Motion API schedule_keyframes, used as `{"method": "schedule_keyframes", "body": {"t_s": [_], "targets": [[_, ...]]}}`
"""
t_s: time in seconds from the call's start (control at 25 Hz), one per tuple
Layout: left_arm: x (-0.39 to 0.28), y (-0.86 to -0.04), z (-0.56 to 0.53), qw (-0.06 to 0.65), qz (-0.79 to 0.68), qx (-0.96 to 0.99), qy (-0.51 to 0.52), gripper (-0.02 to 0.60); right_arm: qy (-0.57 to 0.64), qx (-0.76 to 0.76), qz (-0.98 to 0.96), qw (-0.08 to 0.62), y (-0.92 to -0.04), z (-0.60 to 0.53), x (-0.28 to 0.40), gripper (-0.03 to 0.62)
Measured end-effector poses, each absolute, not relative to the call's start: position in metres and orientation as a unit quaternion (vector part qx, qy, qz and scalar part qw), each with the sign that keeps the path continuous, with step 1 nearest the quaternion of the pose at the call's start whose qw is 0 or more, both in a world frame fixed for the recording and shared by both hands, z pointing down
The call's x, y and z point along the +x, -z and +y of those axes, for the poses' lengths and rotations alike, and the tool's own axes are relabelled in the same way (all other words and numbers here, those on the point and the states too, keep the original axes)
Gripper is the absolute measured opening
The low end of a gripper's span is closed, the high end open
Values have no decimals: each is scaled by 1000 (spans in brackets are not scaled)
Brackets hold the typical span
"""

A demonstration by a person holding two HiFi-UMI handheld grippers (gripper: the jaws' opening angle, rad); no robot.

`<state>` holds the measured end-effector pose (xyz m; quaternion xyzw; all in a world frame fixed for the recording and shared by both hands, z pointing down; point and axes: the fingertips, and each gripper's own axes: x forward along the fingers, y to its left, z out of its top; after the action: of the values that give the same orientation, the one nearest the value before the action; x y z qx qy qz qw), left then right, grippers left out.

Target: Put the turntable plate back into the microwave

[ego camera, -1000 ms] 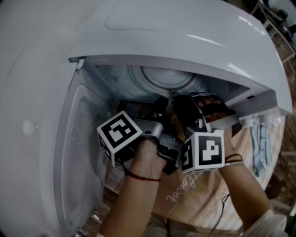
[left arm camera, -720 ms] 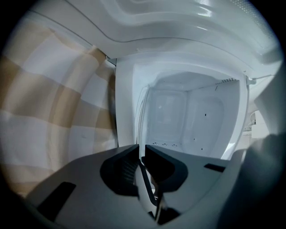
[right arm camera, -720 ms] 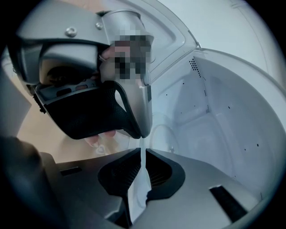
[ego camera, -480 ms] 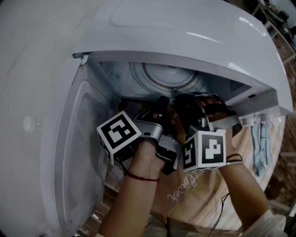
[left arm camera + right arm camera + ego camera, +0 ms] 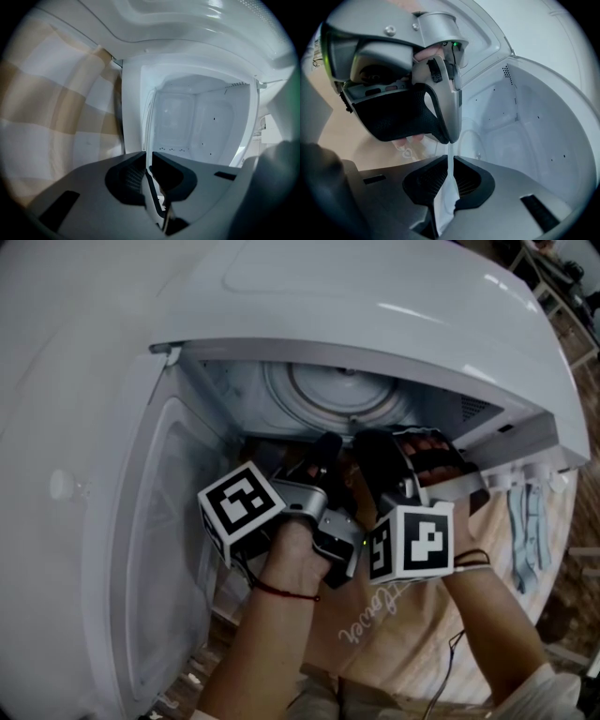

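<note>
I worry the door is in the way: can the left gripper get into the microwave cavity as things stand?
Probably yes: the door hangs wide open, and the left gripper, shut on the rim of the turntable plate, faces a bare microwave cavity.

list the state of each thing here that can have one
white microwave door: swung open to the left
clear glass turntable plate: held by its rim at the cavity opening, not yet set down
left gripper: fingers shut on the plate's rim
right gripper: fingers shut on the plate's rim
</note>
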<state>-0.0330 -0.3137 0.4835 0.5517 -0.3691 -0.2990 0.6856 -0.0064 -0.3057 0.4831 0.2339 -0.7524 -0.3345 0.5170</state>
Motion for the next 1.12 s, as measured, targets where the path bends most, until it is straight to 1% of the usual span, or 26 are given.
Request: {"method": "schedule_keyframes", "body": {"t_s": [0.4,0.72,0.8,0.92,1.12], "targets": [[-28,-475,-311,684,-334,571,308,30,341,242,-747,518,-481,-298,-1,54],[-22,-460,-304,656,-312,610,318,24,310,282,-759,499,-474,-291,11,54],[-20,-451,-302,633,-305,635,321,21,287,301,-772,481,-470,-289,15,54],[-17,-436,-296,588,-296,678,327,21,240,334,-802,434,-460,-285,20,54],[-11,-436,-282,533,-321,732,279,18,106,388,-861,313,-447,-278,25,54]]}}
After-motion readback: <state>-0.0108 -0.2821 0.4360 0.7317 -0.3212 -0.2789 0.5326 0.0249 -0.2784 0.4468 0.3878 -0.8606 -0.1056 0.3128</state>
